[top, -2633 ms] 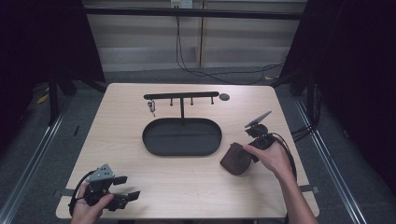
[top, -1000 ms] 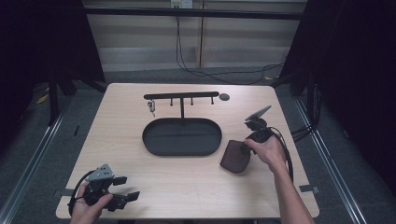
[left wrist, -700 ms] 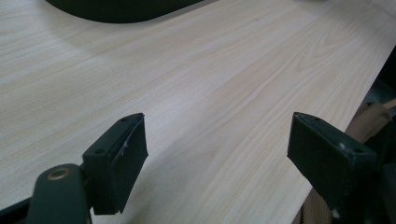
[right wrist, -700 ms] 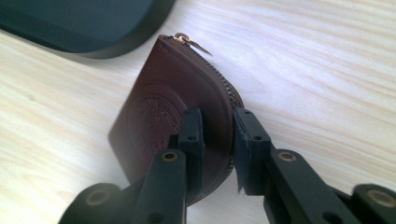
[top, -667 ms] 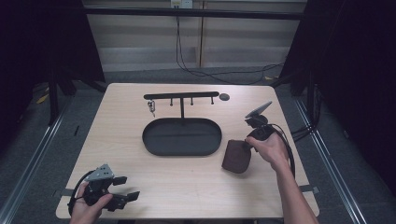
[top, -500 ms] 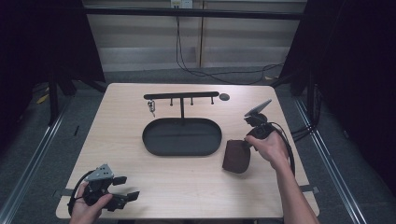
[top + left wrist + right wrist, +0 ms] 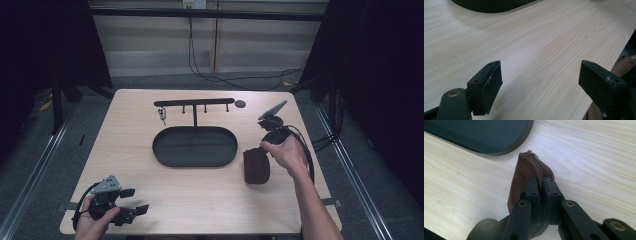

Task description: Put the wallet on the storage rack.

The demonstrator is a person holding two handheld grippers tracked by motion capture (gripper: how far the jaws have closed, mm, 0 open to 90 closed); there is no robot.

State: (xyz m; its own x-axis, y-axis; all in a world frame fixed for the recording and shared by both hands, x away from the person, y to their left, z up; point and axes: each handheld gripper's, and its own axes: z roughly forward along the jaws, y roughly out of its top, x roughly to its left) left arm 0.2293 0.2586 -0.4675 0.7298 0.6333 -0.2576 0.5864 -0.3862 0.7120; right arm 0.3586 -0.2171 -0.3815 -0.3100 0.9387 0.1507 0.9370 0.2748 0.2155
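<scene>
One brown zipped pouch (image 7: 256,167) stands on edge on the desk (image 7: 150,200), just right of the one black oval tray (image 7: 194,146). The right gripper (image 7: 541,187) has just closed its jaws on the pouch's zipper edge. The left gripper (image 7: 540,82), jaws wide and empty, sits at the desk's near-left corner.

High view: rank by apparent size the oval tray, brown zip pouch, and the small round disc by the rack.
1. Oval tray, clearly largest.
2. Brown zip pouch, pinched edge-up in the right gripper, so partly hidden.
3. Small round disc, smallest; it lies farthest back, but the gap is plain.
</scene>
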